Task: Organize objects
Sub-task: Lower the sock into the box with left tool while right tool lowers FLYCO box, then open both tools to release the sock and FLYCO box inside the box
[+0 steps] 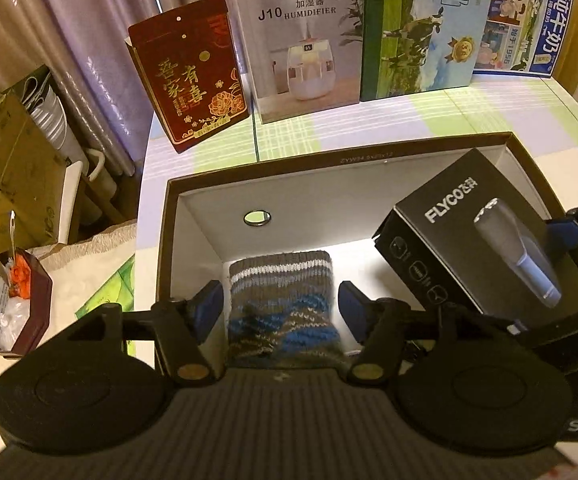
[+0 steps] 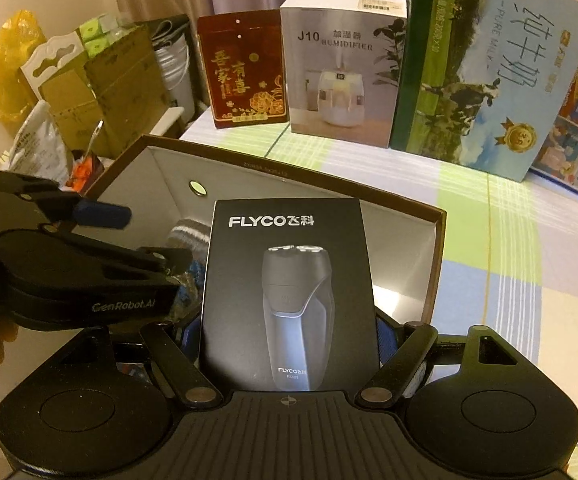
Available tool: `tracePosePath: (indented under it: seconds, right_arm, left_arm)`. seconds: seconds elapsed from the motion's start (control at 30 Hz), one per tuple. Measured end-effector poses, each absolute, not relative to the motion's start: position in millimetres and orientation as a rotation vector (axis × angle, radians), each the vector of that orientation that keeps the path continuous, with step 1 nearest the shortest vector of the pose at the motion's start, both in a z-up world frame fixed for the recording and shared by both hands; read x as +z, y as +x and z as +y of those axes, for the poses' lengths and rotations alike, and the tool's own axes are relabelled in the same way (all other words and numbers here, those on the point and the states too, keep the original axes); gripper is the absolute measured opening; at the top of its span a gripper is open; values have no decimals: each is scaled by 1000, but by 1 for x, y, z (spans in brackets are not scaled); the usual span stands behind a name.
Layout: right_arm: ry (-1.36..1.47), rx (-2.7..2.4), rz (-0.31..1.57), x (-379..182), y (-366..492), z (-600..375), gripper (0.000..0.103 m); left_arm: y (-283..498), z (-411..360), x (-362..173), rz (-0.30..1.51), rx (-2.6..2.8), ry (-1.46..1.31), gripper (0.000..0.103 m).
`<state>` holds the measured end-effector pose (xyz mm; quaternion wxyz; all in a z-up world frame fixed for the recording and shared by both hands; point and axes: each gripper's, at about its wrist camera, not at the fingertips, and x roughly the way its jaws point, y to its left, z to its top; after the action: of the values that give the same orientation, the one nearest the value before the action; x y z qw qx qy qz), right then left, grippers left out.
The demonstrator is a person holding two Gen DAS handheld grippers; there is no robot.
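Left claw [image 1: 281, 308] angled down, half open around the knitted sock [image 1: 285, 308]; right claw [image 2: 289, 344] grips the shaver box [image 2: 289, 292].

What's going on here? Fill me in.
A person with a gripper in each hand is packing things into the open brown box on the table. The left gripper has its jaws open either side of a striped knitted sock lying in the box. The right gripper holds the black Flyco shaver box, tilted over the box's right side.
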<state>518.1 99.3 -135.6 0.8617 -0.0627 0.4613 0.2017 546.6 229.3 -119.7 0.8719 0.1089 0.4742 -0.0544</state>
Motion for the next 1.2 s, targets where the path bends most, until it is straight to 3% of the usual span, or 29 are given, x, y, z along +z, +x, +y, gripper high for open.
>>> tracePosePath:
  seconds: [0.27, 0.4, 0.6, 1.2]
  right_arm:
    - [-140, 446, 936, -136, 518, 100, 77]
    - [-143, 455, 917, -134, 515, 97, 87]
    - [-143, 461, 908, -130, 509, 93, 91]
    - [-88, 491, 883, -105, 477, 81, 93]
  left_arm:
    - [546, 234, -114, 990, -118, 206, 67]
    - [542, 235, -111, 985, -124, 202, 71]
    - [535, 234, -108, 990, -124, 197, 77]
    - [498, 240, -81, 967, -106, 150, 89]
